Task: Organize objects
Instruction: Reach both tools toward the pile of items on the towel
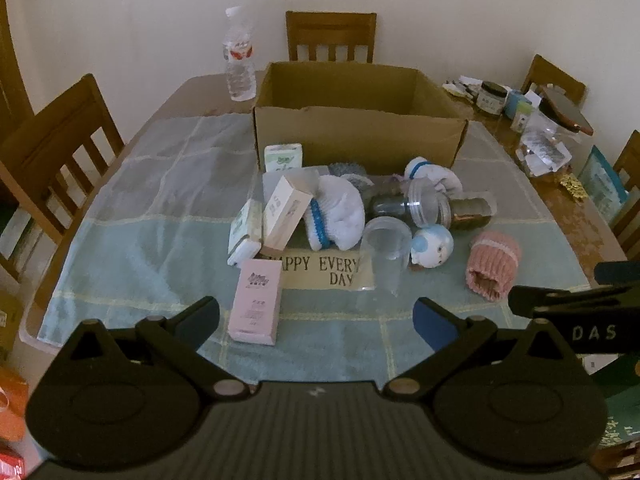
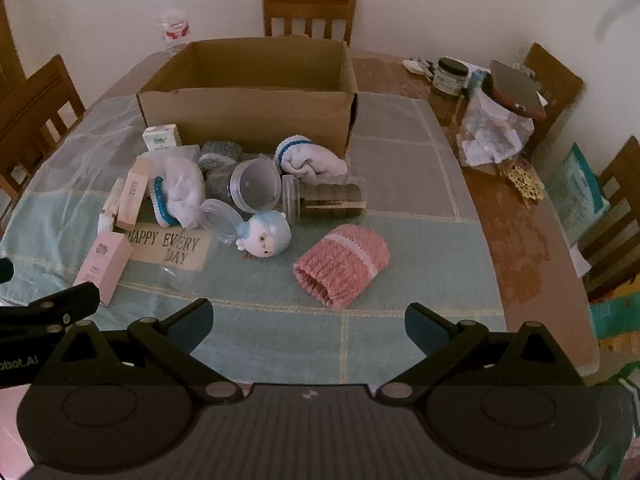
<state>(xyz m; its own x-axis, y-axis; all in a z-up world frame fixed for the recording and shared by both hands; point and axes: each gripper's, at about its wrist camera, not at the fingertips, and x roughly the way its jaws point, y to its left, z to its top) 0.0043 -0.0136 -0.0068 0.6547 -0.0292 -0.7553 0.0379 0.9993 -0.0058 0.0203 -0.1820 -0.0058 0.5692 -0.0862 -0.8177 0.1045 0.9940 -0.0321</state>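
Clutter heaped w/ ribbed pink knit sleeve (image 2: 342,266), glossy round figurine (image 2: 266,236), clear plastic jars, before corrugated cardboard box (image 2: 248,120) on woven cloth. Left gripper (image 1: 316,318) & right gripper (image 2: 308,320) fingers spread apart, holding nothing.

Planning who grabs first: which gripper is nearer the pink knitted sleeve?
Right. The right gripper faces the pink knitted sleeve just beyond its open fingers; the left gripper sits off to the sleeve's left, fronting the pink box.
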